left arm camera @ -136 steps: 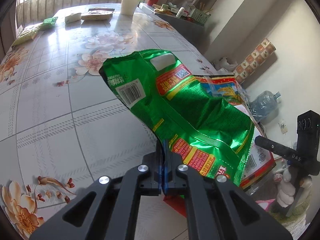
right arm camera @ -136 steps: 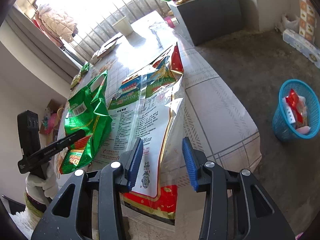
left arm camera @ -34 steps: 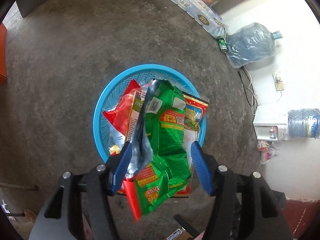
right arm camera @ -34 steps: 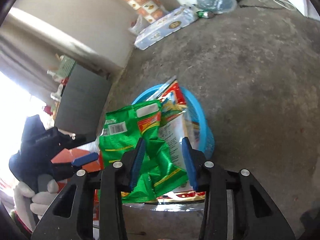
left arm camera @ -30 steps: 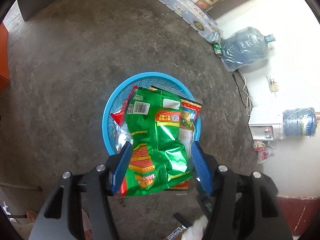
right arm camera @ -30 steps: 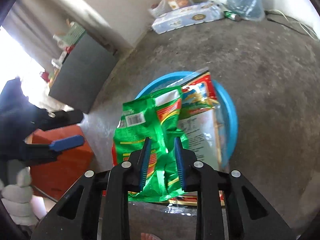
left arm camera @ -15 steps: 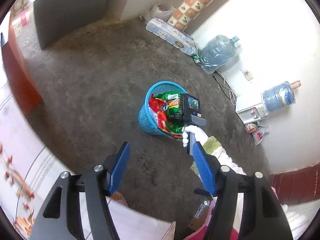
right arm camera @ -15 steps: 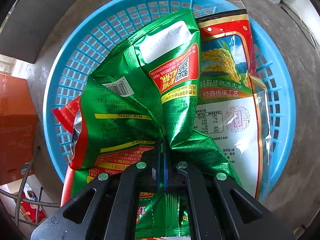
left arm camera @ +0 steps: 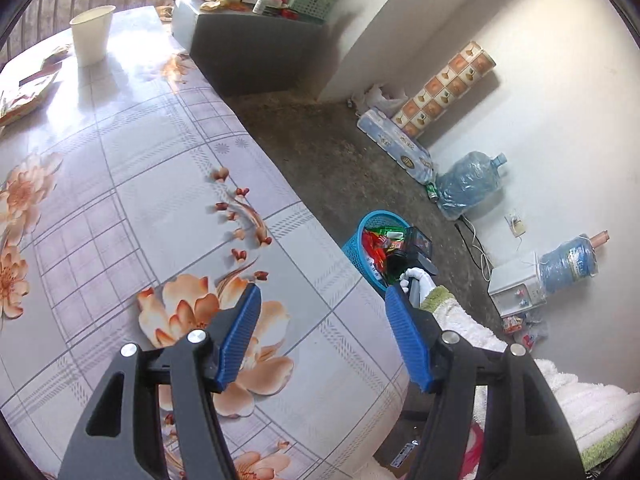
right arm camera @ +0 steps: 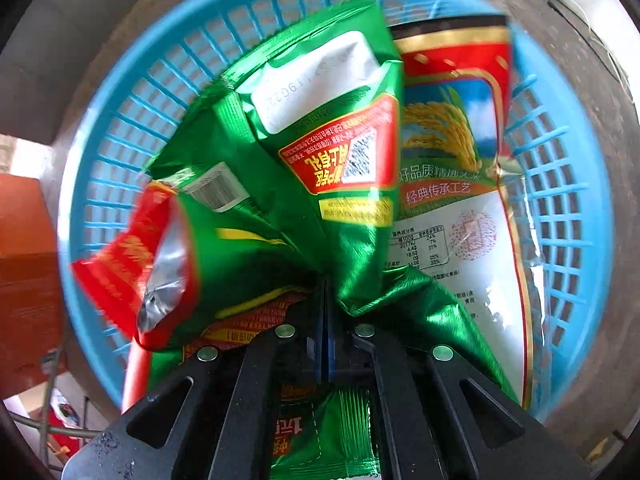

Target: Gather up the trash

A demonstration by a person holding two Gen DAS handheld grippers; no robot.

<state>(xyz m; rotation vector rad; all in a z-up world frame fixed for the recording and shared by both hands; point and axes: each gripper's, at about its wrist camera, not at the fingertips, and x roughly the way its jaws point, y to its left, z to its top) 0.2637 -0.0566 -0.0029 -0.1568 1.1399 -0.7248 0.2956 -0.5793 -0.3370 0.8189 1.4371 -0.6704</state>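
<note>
Pointing straight down into the blue basket (right arm camera: 560, 220), my right gripper (right arm camera: 324, 300) is shut on a crumpled green snack packet (right arm camera: 280, 200), whose foil bunches around the closed tips. Beside that packet in the basket lie a large red-and-white rice bag (right arm camera: 452, 208) and a red packet (right arm camera: 120, 264). My left gripper (left arm camera: 323, 294) is open and holds nothing, hovering over the edge of the floral table (left arm camera: 140, 200). In the left wrist view the basket (left arm camera: 356, 252) stands on the floor past the table, with a white-gloved hand (left arm camera: 416, 276) holding the right gripper over it.
A white cup (left arm camera: 91, 34) and a flat packet (left arm camera: 24, 96) sit at the table's far end. A grey counter (left arm camera: 248, 56) stands behind. Water bottles (left arm camera: 468, 184) and a long package (left arm camera: 396, 144) line the wall. An orange box (right arm camera: 24, 280) is beside the basket.
My left gripper let the green packet fall into the basket, then swung up and away to above the table. My right gripper shut on the packet and went down into the basket.
</note>
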